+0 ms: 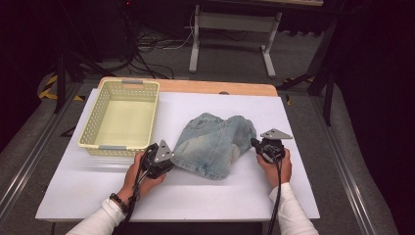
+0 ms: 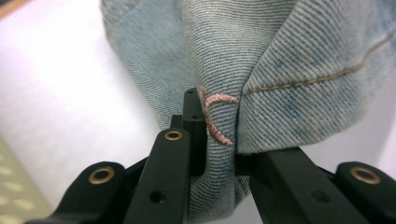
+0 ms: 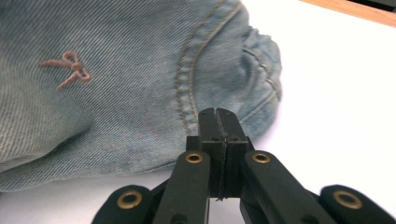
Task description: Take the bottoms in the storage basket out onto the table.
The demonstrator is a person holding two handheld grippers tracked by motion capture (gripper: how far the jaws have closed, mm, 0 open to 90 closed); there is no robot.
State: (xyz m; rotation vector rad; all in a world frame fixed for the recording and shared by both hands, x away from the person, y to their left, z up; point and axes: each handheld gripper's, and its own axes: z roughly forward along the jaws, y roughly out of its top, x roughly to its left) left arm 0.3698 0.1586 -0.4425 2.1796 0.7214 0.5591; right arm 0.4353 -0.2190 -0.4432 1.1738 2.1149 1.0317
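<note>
The left gripper (image 2: pixel 219 154) had its two black jaws clamped on a fold of the pale blue denim garment (image 2: pixel 280 60). A pink embroidered mark (image 2: pixel 215 116) sat at twelve o'clock above them, the white tabletop (image 2: pixel 60 102) at nine.

Room check, my side
Bare white sheet (image 1: pixel 186 196) in front of me, open w/ room to pass; basket (image 1: pixel 121 117) blocks far left, jeans (image 1: pixel 215 142) fill mid.
</note>
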